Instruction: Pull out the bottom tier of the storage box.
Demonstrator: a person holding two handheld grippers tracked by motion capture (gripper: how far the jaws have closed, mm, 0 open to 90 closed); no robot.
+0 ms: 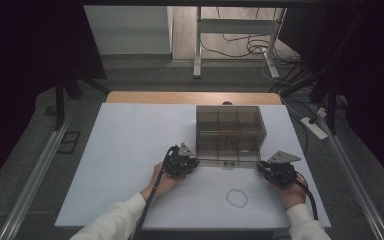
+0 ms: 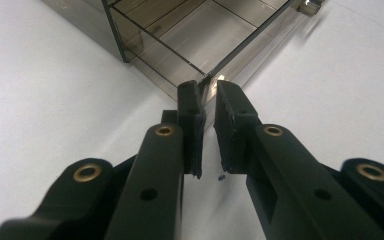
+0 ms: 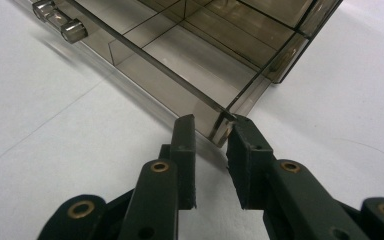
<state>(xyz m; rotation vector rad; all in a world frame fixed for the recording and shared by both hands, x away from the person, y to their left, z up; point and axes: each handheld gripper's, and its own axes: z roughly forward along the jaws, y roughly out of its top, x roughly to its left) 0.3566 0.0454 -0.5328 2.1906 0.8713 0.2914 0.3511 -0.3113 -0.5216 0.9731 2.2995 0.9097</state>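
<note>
At near corners of the divided box (image 1: 230, 131), hinged lid toward the person; both fingers pinching corners

Box (image 2: 190, 35) far end cut off; ring (image 1: 237, 198) indistinct.

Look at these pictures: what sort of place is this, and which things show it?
Probably a lab or recording workspace, not a home. A white-covered table bears a smoky clear compartment box; a person holds the left gripper and right gripper at its front corners; loose cables lie on the floor beyond.
</note>
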